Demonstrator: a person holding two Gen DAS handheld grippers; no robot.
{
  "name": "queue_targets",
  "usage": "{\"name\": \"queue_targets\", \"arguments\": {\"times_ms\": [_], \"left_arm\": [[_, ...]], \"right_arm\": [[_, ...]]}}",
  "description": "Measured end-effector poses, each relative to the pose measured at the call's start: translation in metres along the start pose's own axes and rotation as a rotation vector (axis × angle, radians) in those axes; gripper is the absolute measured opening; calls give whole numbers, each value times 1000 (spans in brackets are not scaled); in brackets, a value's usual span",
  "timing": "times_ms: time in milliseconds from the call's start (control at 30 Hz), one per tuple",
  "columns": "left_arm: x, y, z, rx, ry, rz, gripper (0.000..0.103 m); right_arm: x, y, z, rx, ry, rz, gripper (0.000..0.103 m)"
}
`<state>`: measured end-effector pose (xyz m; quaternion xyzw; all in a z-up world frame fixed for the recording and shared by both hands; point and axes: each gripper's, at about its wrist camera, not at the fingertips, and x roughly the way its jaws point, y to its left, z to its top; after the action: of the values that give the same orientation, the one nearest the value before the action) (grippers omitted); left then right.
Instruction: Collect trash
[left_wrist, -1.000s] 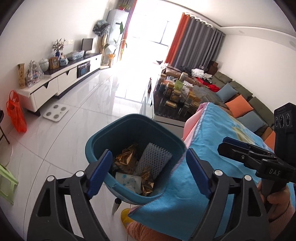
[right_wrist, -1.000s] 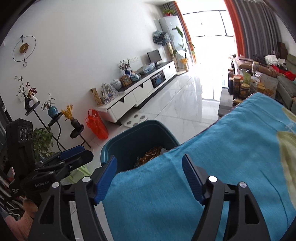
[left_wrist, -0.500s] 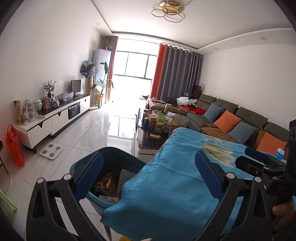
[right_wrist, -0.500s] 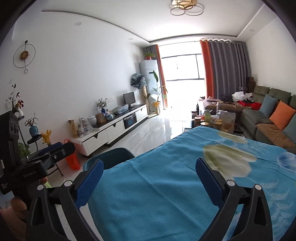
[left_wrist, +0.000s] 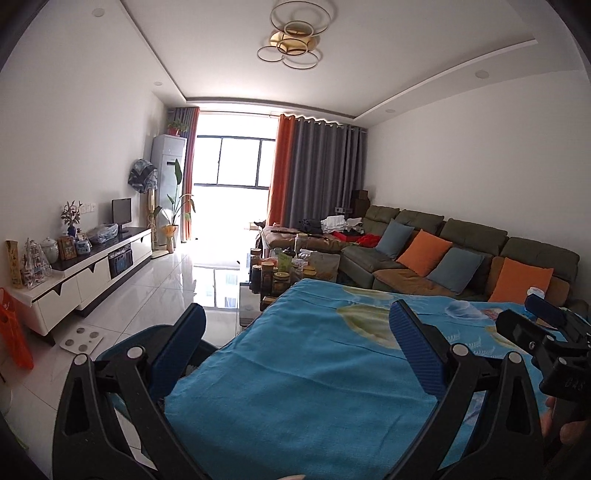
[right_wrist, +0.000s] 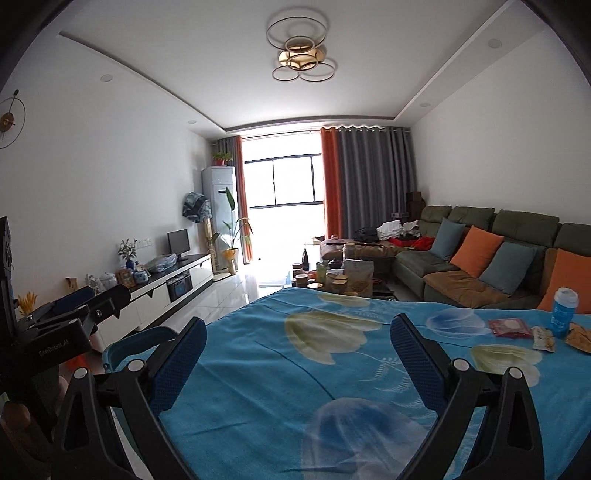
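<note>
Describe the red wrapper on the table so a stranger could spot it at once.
Find the blue flowered tablecloth, then its far right side near the sofa. The red wrapper lies flat there, left of the upright blue cup; it alone among that litter is red with a pale centre.

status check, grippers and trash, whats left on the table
Left hand-held gripper open, empty. Right hand-held gripper open, empty. Wrappers and blue cup on the table's far right; teal bin at its left edge. Nothing in the way.

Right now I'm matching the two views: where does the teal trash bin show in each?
Left wrist: trash bin low left, behind the left gripper's left finger.
Right wrist: trash bin low left, beside the blue tablecloth's edge.
Shared landmark: ring ceiling lamp.
</note>
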<state>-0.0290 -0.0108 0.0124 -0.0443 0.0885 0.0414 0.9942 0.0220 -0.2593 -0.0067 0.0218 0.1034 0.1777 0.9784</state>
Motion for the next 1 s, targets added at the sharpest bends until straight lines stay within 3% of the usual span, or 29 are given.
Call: {"name": "queue_targets", "arguments": {"times_ms": [367,1000], "left_arm": [[-9,-34,-2,54,-52,-67,98],[-19,-47,-10,75,-71,-70,98]], "right_arm": [[-26,-20,-4,30,-35,-114,96],[-43,-26,-1,60,-59,-149,96]]}}
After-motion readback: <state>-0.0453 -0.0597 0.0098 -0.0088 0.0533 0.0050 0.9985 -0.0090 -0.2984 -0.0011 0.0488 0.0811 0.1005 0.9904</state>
